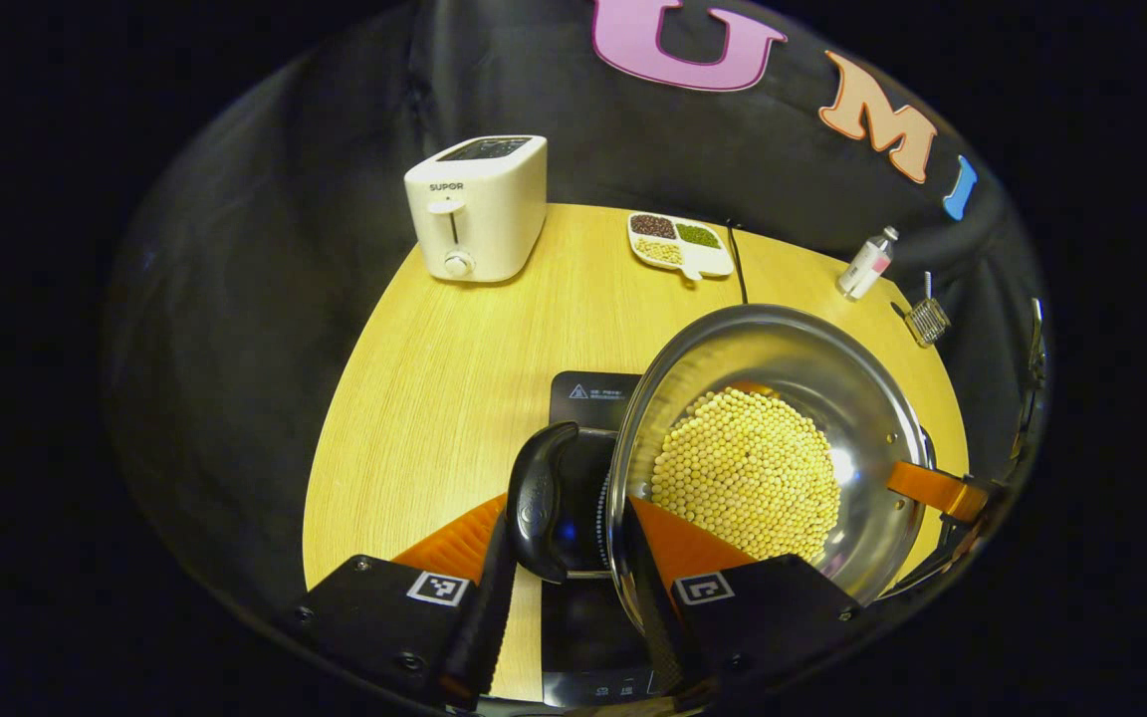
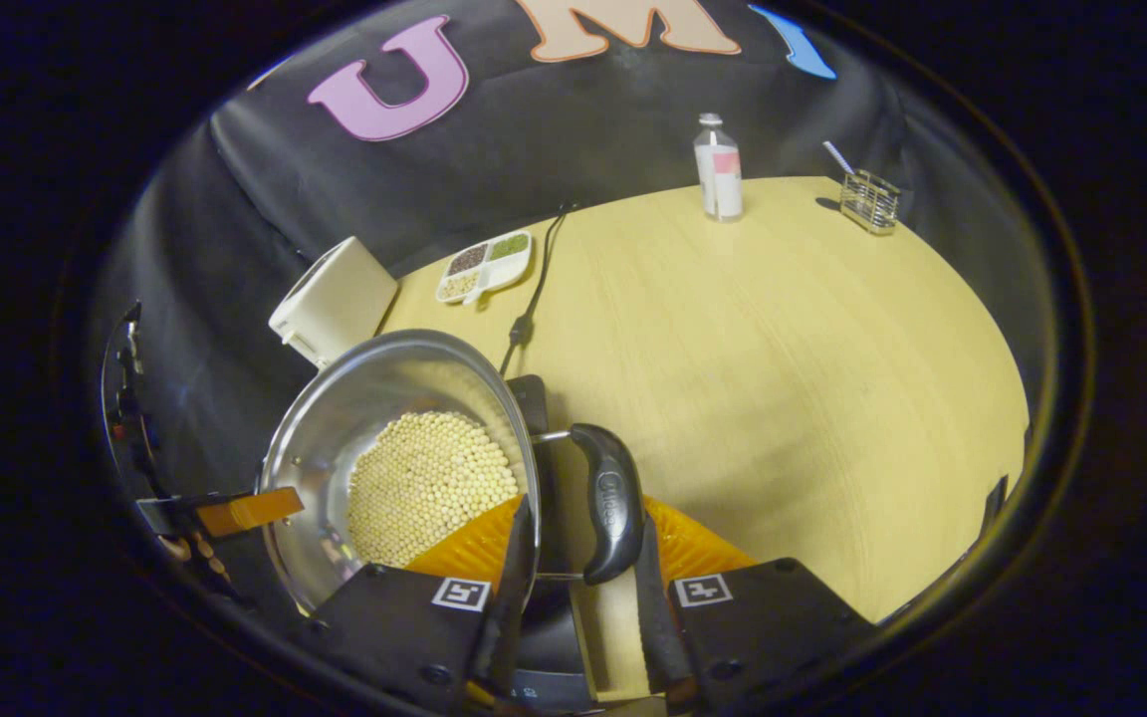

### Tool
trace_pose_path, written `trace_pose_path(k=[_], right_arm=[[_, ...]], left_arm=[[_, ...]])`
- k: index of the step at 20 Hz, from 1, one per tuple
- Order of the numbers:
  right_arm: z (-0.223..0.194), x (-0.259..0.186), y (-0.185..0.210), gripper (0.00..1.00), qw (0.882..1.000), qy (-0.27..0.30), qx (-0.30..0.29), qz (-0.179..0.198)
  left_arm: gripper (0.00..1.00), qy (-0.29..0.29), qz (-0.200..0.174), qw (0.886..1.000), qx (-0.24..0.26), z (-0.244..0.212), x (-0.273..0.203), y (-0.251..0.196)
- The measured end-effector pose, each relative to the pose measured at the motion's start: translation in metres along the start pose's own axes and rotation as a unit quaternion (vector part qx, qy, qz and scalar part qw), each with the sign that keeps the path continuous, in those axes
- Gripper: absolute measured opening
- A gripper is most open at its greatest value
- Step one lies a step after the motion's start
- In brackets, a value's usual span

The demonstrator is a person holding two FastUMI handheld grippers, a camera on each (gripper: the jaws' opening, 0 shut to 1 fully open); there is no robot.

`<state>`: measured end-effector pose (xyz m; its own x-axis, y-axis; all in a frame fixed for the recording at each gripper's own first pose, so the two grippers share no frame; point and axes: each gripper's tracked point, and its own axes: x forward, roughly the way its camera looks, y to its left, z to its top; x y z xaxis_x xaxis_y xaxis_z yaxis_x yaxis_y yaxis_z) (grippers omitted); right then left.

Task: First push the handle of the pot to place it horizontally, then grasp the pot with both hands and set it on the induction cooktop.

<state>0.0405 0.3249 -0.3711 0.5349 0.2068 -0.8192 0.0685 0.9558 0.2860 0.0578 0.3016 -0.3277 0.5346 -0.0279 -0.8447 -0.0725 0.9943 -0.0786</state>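
Tabletop (image 1: 414, 398) first: the pot (image 1: 783, 378) of beans hangs right above the induction cooktop (image 1: 588, 398), so it just goes straight down. Left tool (image 1: 564, 607) and right tool (image 2: 578, 617) each clamp a side handle.

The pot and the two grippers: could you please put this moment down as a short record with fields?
pot: steel pot, holding pale beans, held above the induction cooktop
left gripper: fingers on either side of the pot's black side handle, one inside the rim
right gripper: closed on the opposite black handle
table: wooden table
other items: toaster, divided tray of beans, bottle, wire holder
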Motion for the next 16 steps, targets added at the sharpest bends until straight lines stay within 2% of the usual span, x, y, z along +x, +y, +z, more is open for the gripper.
trace_pose_path(k=[1,11,12,16], right_arm=[[-0.001,0.000,0.003,0.53,1.000,0.000,-0.002,0.001],[-0.010,-0.002,0.020,0.52,1.000,0.003,-0.006,0.005],[-0.010,-0.003,0.020,0.46,1.000,0.002,-0.007,0.006],[-0.009,-0.003,0.019,0.46,1.000,0.002,-0.004,0.007]], left_arm=[[0.63,0.000,0.000,1.000,-0.002,-0.001,0.000,0.003],[0.60,0.001,-0.011,1.000,0.007,0.000,0.002,0.021],[0.61,0.001,-0.012,1.000,0.010,-0.001,0.003,0.021],[0.64,0.003,-0.012,1.000,0.012,-0.002,0.003,0.022]])
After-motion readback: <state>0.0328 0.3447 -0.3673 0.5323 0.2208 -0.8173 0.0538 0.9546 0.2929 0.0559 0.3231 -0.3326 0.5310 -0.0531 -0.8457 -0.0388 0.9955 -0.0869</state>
